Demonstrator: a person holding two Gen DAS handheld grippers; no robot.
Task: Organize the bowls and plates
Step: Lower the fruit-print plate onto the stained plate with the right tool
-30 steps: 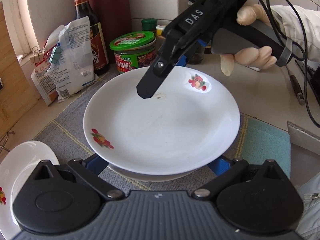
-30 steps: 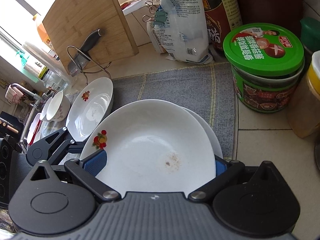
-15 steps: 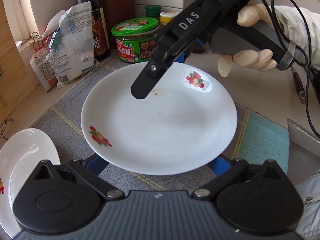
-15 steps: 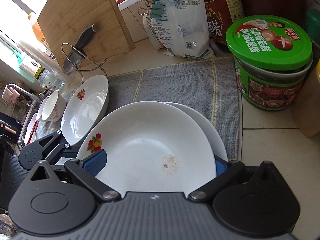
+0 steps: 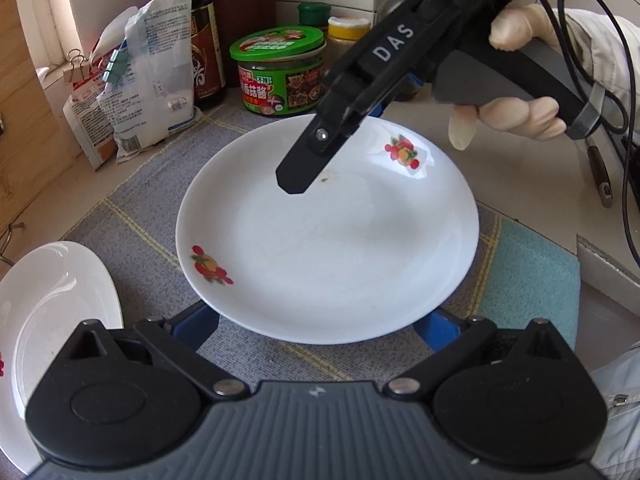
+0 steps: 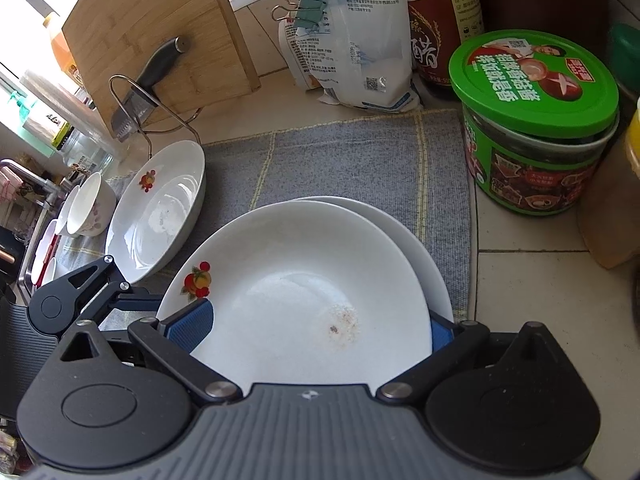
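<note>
A white plate with fruit decals lies on the grey mat, stacked on a second white plate whose rim shows behind it in the right wrist view. My left gripper is open, its blue pads either side of the plate's near rim. My right gripper is open too, with blue pads flanking the top plate; it hovers over the plate's far side in the left wrist view. A third decorated plate sits left on the mat, and white bowls beyond it.
A green-lidded jar, sauce bottles and clipped bags stand at the back. A bamboo cutting board and a knife in a wire rack are at the back left. A teal cloth lies right of the mat.
The top plate has come down onto the lower plate on the mat. Both grippers have drawn back slightly. The lower plate's rim is now hidden in the left view.
</note>
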